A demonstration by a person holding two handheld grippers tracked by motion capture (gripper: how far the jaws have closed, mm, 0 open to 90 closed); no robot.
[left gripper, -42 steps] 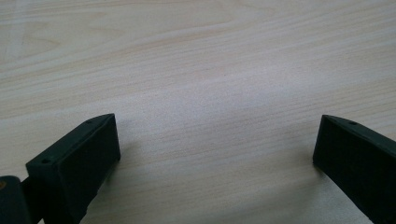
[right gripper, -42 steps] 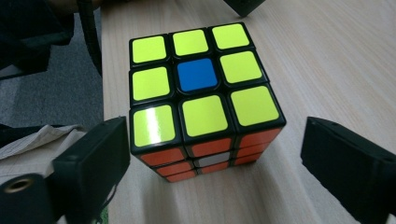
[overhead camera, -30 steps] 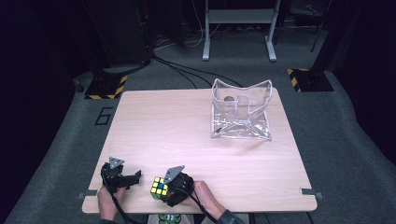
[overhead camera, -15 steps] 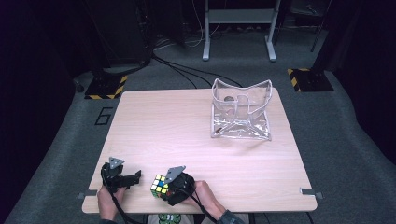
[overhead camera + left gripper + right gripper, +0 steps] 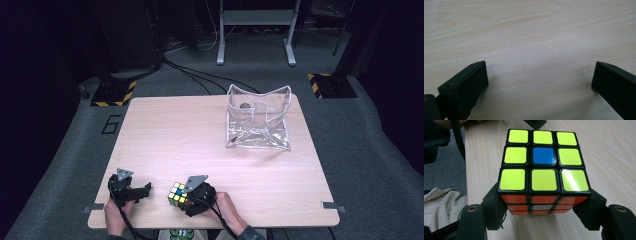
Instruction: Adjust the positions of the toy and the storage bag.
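The right hand-held gripper [image 5: 186,196] clasps a puzzle cube [image 5: 178,194] near the table [image 5: 200,135] front edge.

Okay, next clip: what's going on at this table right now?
A person at the near edge of the wooden table holds a hand-held gripper in each hand. The right hand-held gripper is shut on a puzzle cube, its jaws on two opposite sides; the top face is yellow with a blue centre. The left hand-held gripper is open over bare tabletop, holding nothing. A clear plastic container sits apart at the far right of the table.
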